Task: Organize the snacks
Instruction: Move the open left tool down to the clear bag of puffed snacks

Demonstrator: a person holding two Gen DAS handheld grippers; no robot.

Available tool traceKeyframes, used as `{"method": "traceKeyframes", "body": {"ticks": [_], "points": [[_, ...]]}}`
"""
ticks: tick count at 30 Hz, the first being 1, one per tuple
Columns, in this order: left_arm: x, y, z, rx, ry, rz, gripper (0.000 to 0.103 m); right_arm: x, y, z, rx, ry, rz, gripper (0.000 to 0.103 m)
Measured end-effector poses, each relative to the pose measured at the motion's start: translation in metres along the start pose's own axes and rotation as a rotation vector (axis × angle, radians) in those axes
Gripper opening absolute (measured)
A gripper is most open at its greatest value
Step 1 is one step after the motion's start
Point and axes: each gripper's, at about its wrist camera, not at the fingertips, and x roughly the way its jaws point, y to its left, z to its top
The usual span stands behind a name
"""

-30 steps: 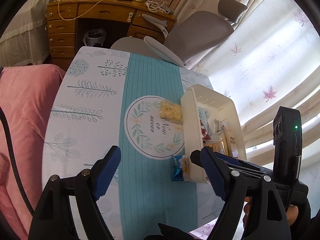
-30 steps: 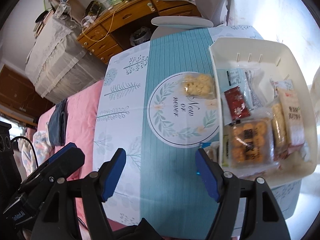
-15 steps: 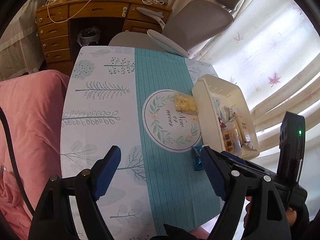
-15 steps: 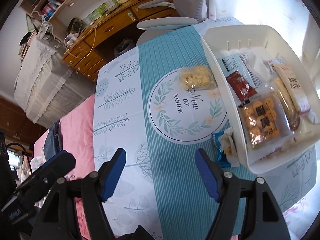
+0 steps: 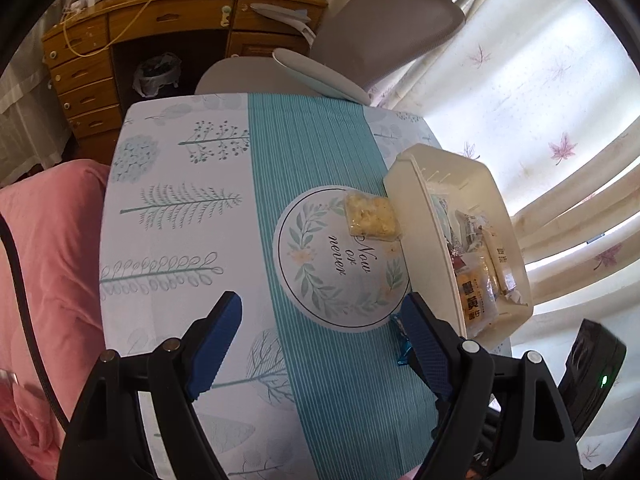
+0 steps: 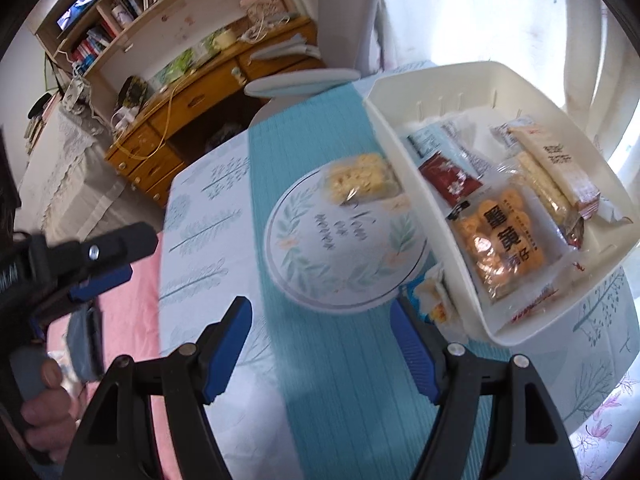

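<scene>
A white bin (image 5: 434,236) (image 6: 400,148) stands on the right of the table with several snack packets inside, among them an orange cookie packet (image 6: 500,240) and a red one (image 6: 448,176). A clear packet of yellow snacks (image 5: 372,216) (image 6: 360,178) lies on the cloth against the bin's left wall. A blue packet (image 6: 430,300) (image 5: 402,344) lies by the bin's near corner, half hidden behind a finger. My left gripper (image 5: 320,304) and my right gripper (image 6: 320,312) both hover open above the cloth, holding nothing.
The teal and white tablecloth (image 5: 180,240) covers the table. A grey office chair (image 5: 380,36) and a wooden desk (image 5: 140,28) stand beyond the far edge. Pink bedding (image 5: 40,260) borders the left side, and curtains (image 5: 540,80) hang at the right.
Both grippers have sunk toward the table and rolled. In the right wrist view the bin and packets look larger, and the left gripper has come further in at the left edge. Jaws unchanged.
</scene>
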Motion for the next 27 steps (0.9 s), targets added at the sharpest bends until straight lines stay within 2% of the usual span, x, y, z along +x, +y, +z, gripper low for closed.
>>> {"method": "traceKeyframes", "body": {"ticks": [4, 6, 12, 23, 27], "points": [[0.027, -0.01, 0.019, 0.056, 0.034, 0.015, 0.081, 0.014, -0.003, -0.002, -0.014, -0.05, -0.034, 0.072], [0.04, -0.017, 0.028, 0.106, 0.033, 0.022, 0.081, 0.018, -0.003, -0.003, -0.031, -0.062, -0.023, 0.072], [0.094, -0.046, 0.056, 0.337, 0.066, 0.054, 0.081, 0.025, -0.008, -0.006, -0.089, -0.104, -0.007, 0.072], [0.169, -0.084, 0.079, 0.587, 0.151, -0.013, 0.081, 0.016, -0.033, 0.014, -0.08, -0.121, -0.032, 0.072], [0.189, -0.097, 0.083, 0.672, 0.169, 0.007, 0.081, 0.011, -0.042, 0.027, -0.063, -0.127, -0.032, 0.072]]}}
